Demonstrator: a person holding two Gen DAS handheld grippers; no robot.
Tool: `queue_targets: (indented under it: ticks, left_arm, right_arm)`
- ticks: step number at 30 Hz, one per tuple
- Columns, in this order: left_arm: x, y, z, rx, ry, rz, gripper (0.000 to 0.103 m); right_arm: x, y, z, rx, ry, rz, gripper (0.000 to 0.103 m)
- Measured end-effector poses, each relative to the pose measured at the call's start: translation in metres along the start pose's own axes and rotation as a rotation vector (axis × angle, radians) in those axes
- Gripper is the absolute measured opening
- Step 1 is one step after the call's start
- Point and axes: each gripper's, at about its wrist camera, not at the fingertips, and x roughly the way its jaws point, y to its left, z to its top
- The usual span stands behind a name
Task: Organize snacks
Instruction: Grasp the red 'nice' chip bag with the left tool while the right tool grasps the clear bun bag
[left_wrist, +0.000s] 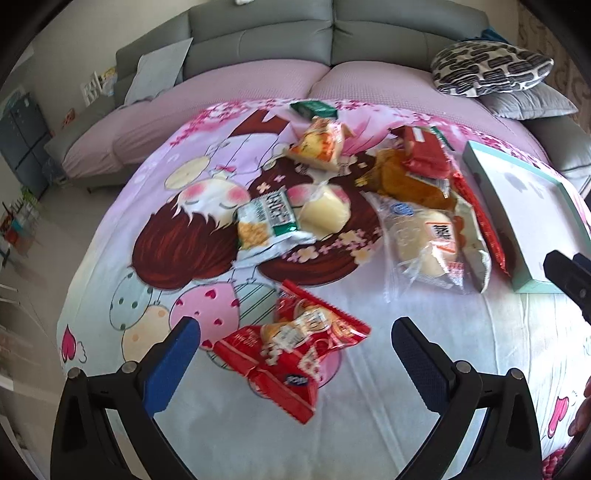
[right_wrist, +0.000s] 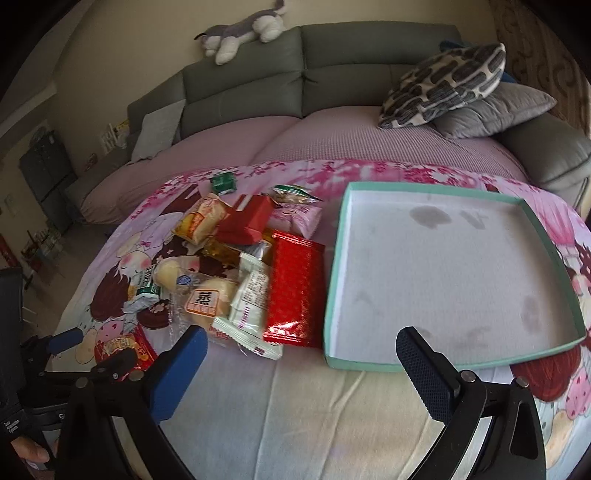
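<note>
My left gripper (left_wrist: 295, 343) hangs with its jaws spread wide and nothing between them, just above a red snack packet (left_wrist: 295, 347) on the cartoon-print cloth (left_wrist: 184, 240). My right gripper (right_wrist: 301, 354) is likewise released, poised near the teal tray (right_wrist: 369, 363). The snack pile (right_wrist: 251, 266) lies just left of that tray; a red foil bag (right_wrist: 295, 284) seems to touch its wall.

Grey sofa (right_wrist: 332, 74) behind; 2 cushions (right_wrist: 461, 85); plush toy (right_wrist: 240, 29) on top.
</note>
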Motion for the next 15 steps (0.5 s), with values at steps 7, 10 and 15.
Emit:
queue_targets:
  ticks: [7, 10, 15]
  left_arm:
    - [0.017, 0.011, -0.006, -0.039, 0.062, -0.030, 0.102]
    - [0.023, 0.013, -0.007, -0.058, 0.083, -0.049, 0.094]
    - [0.032, 0.017, -0.007, -0.084, 0.112, -0.093, 0.083]
  right_arm:
    - [0.017, 0.021, 0.000, -0.067, 0.034, 0.022, 0.098]
    - [0.022, 0.029, 0.001, -0.100, 0.040, 0.027, 0.089]
    - [0.033, 0.043, 0.000, -0.156, 0.058, 0.030, 0.073]
